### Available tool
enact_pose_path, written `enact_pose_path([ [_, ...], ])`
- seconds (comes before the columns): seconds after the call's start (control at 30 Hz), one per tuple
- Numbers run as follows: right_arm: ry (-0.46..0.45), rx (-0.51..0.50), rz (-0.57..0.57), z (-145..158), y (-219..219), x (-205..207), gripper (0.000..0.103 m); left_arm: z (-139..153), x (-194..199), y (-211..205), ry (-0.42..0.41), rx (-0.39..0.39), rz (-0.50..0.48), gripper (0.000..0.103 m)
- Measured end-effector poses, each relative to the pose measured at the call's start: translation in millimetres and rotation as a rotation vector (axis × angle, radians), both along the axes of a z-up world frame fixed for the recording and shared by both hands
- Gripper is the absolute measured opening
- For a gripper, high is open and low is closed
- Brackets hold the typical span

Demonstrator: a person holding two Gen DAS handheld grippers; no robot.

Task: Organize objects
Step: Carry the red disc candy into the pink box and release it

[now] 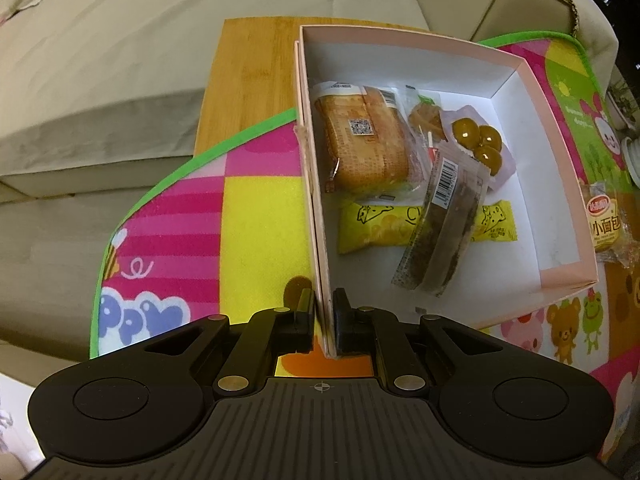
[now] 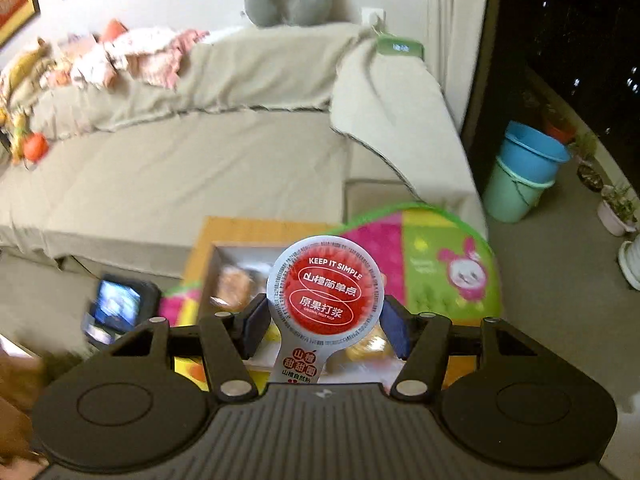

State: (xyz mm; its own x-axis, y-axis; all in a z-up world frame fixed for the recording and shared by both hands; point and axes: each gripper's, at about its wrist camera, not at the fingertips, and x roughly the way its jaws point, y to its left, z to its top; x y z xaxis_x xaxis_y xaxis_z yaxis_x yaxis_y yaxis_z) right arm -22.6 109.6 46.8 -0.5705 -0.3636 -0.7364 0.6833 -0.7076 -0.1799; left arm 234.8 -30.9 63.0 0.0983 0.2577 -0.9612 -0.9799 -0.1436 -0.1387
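A: Nearest first: what has the left gripper (image 1: 323,322) got?

B: Its jaws are pinched nearly together on the near end of the pink box's (image 1: 560,184) left wall, one finger inside and one outside.

A: And the right gripper (image 2: 326,318)?

B: It holds a round snack pack (image 2: 325,294) with a red label, squeezed at both sides between the blue pads (image 2: 256,326); the tab points back toward the camera.

A: What lies in the box?

B: A yellow cheese snack (image 1: 372,226) near the front, a long dark bar (image 1: 444,240) leaning across it, then a bread packet (image 1: 362,148) against the left wall and a pouch of green olives (image 1: 478,138). The right and near parts of the floor are bare white.

A: Around the box?

B: It sits on a colourful mat (image 1: 256,216). A small bread packet (image 1: 606,220) lies just beside the right wall. Behind it the wooden tabletop (image 1: 248,80) shows, its far edge near the beige sofa (image 2: 200,168).
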Motion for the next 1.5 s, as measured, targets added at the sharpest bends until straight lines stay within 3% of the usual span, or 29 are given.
enact_pose_path([
  [0.2,-0.029,0.02,0.028,-7,-38,10,0.06,1,-1,1,-0.002,0.004,-0.022,0.012],
  [0.43,-0.061,0.064,0.036,-20,-54,19,0.06,1,-3,0,-0.01,0.009,-0.047,0.012],
  [0.73,-0.206,0.096,-0.044,-63,-75,-25,0.06,0,-4,-1,-0.02,0.013,-0.077,0.012],
  [0.87,-0.132,0.151,-0.027,-81,-107,-49,0.061,0,-3,0,-0.013,0.006,-0.084,0.012],
  [0.93,-0.084,0.161,-0.023,-87,-119,-63,0.073,1,-1,0,-0.003,0.007,-0.1,0.012],
  [0.97,-0.075,0.162,-0.029,-89,-121,-67,0.074,1,-1,0,-0.001,0.009,-0.107,0.012],
  [1.07,-0.103,0.147,-0.065,-92,-107,-71,0.074,0,-2,-1,-0.007,0.011,-0.101,0.012],
  [1.2,-0.155,0.151,-0.128,-100,-56,-55,0.076,1,0,0,-0.001,0.005,-0.113,0.012],
  [1.5,-0.294,0.155,-0.439,-133,63,-37,0.077,0,0,1,0.012,0.007,-0.141,0.011],
])
